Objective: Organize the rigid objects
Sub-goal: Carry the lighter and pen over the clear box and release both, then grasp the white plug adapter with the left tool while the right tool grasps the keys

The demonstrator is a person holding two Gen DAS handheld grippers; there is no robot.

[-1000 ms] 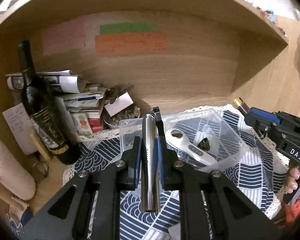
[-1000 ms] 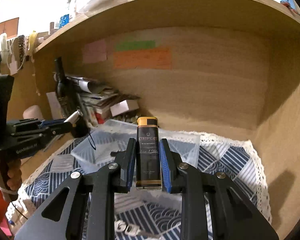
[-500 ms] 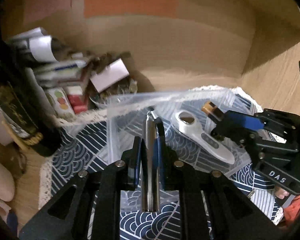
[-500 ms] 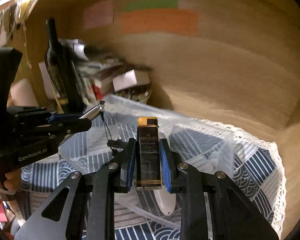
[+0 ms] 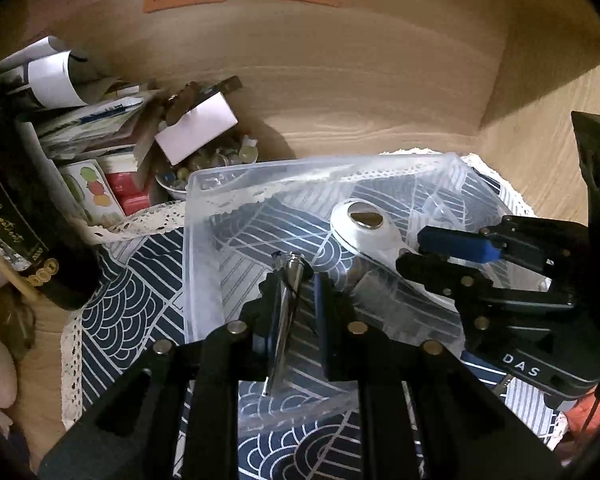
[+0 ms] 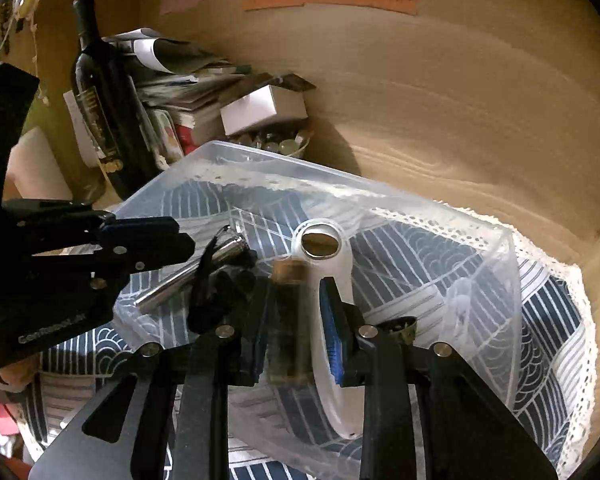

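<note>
Two handheld grippers release a steel tube and a lighter into a clear bin.

Left gripper (image 5: 290,300) is spread open; the steel tube (image 5: 286,308) lies loose between its fingers, long axis running away from the camera along them, above the left part of the clear bin (image 5: 204,240). Right gripper (image 6: 296,316) is also spread open over the bin's middle; the dark lighter (image 6: 286,320), blurred, sits between its fingers apart from both pads, upright along them, probably dropping. A white handheld tool (image 6: 332,320) lies in the bin just right of the lighter. A wine bottle (image 6: 100,92) stands left of the bin.
</note>
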